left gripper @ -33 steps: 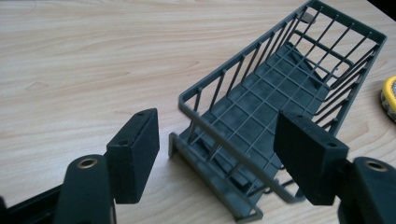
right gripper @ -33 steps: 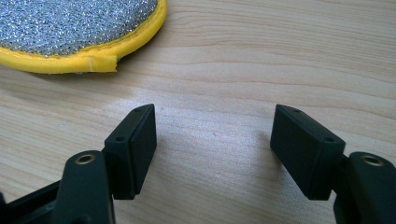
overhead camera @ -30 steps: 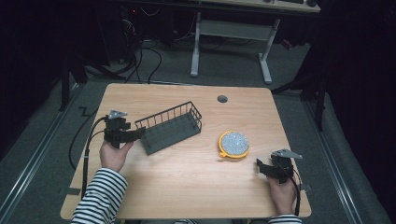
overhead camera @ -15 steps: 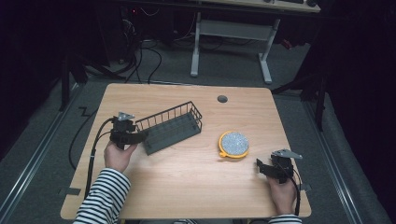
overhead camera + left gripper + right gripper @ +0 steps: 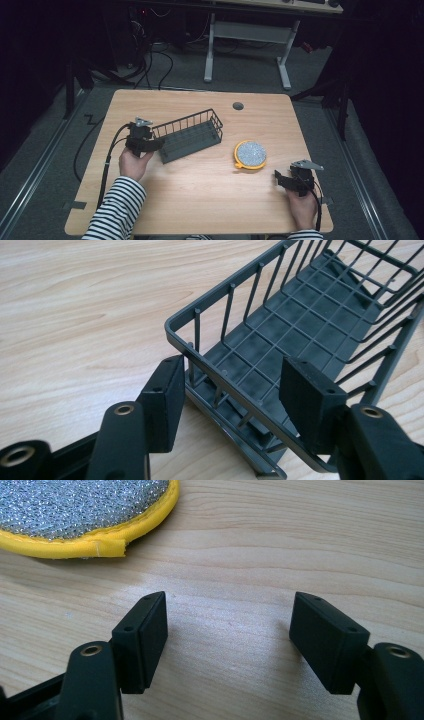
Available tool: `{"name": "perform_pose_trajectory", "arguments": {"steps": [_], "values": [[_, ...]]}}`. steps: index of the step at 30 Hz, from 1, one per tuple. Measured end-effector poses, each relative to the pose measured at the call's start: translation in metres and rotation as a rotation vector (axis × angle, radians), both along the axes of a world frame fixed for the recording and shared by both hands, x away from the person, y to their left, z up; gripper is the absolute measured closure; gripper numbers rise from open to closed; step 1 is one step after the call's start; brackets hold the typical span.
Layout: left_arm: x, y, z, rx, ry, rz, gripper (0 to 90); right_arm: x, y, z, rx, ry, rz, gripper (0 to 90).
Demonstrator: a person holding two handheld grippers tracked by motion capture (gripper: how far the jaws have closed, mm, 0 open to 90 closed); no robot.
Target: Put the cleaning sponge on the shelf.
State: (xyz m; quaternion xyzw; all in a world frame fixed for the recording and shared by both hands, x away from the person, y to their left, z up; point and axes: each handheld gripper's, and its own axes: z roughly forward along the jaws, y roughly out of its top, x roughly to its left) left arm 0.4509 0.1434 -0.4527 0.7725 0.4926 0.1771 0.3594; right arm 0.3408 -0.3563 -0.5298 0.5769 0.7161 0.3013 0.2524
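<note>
You have a dark grey wire basket (image 5: 189, 136) with a grid-patterned floor, lying on a table (image 5: 200, 200) of pale wood with a wavy grain. Near it sits a round scrubbing pad (image 5: 250, 154), its face sparkling silver and its rim bright yellow. Both of your grippers, the left gripper (image 5: 230, 390) and the right gripper (image 5: 227, 640), are black, and your sleeve (image 5: 117, 210) is striped black and white.

Lab or recording workspace, not a home. Room dark around one lit wooden surface (image 5: 200, 200) with a round cable port (image 5: 238, 106) near its far edge. Grey carpeted floor (image 5: 50, 165) with loose black cables (image 5: 150, 60) running across it. Behind, a second desk on a white metal frame (image 5: 247, 45). Metal rails (image 5: 30, 200) flank the surface on the floor. Bare, functional setup, no domestic furnishing in sight.
</note>
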Motion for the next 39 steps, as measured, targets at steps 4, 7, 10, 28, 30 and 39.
{"name": "perform_pose_trajectory", "arguments": {"steps": [4,7,10,28,30,39], "values": [[0.004,-0.012,-0.003,0.000,-0.003,-0.003,44.6,0.000,0.000,0.000,0.000,0.000,0.000,31.7],[0.008,-0.021,-0.004,0.003,-0.005,-0.012,44.2,0.000,0.000,0.000,0.000,0.000,0.000,31.7],[0.012,-0.030,-0.004,-0.001,-0.005,-0.016,44.2,0.000,0.000,0.000,0.000,0.000,0.000,31.7],[0.020,-0.054,-0.010,-0.047,-0.001,-0.029,43.6,0.000,0.000,0.000,0.000,0.000,0.000,31.8],[0.020,-0.051,-0.008,-0.058,-0.004,-0.025,42.7,0.000,0.000,0.000,0.000,0.000,0.000,31.8],[0.012,-0.038,0.006,-0.084,-0.039,-0.024,31.6,0.000,0.000,0.000,0.002,-0.002,-0.001,31.9]]}}
